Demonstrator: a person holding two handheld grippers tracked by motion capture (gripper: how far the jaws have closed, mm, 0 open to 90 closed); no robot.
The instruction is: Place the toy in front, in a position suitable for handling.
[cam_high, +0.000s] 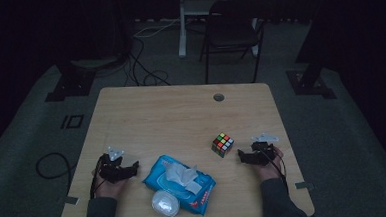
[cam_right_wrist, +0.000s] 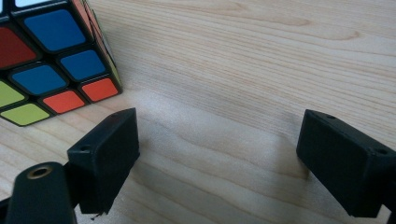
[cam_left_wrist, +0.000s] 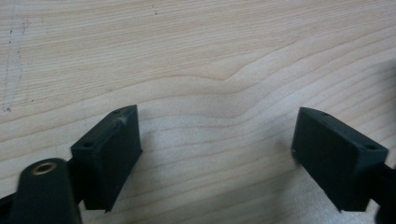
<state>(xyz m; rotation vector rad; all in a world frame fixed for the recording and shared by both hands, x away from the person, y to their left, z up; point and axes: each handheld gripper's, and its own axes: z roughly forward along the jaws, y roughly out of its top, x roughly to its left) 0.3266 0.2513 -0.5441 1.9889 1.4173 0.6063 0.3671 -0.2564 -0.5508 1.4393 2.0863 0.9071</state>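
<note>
- High view: Your left claw (cam_high: 134,167) rests on the wooden desk (cam_high: 181,114) near the front left corner. Your left hand (cam_high: 107,185) holds it from behind, and a grey three-cornered plate sits on top of it.
- High view: Your right claw (cam_high: 241,155) rests on the desk near the front right side, with your right hand (cam_high: 268,167) around it. It points toward the middle of the desk.
- High view: The colourful puzzle cube (cam_high: 222,144) stands on the desk just beside your right claw, a little farther from you. The cube and the claw do not touch.
- High view: A blue pack of wet wipes (cam_high: 180,184) lies between your two hands, near the front edge. A white wipe sticks up out of its top. A small round clear lid (cam_high: 165,202) lies on its front edge.
- High view: Behind the desk there is a dark chair (cam_high: 232,29) on a grey floor with black cables.
- Left gripper view: Your left claw (cam_left_wrist: 217,140) is wide open. Its two black jaws stand far apart, with bare wood between them. It holds nothing.
- Right gripper view: Your right claw (cam_right_wrist: 219,144) is wide open too, and there is bare desk between the jaws. The puzzle cube (cam_right_wrist: 51,60) sits at the top left, just past the left jaw. You can see blue, red, orange and green squares on it. The cube is outside the jaws, not between them.
</note>
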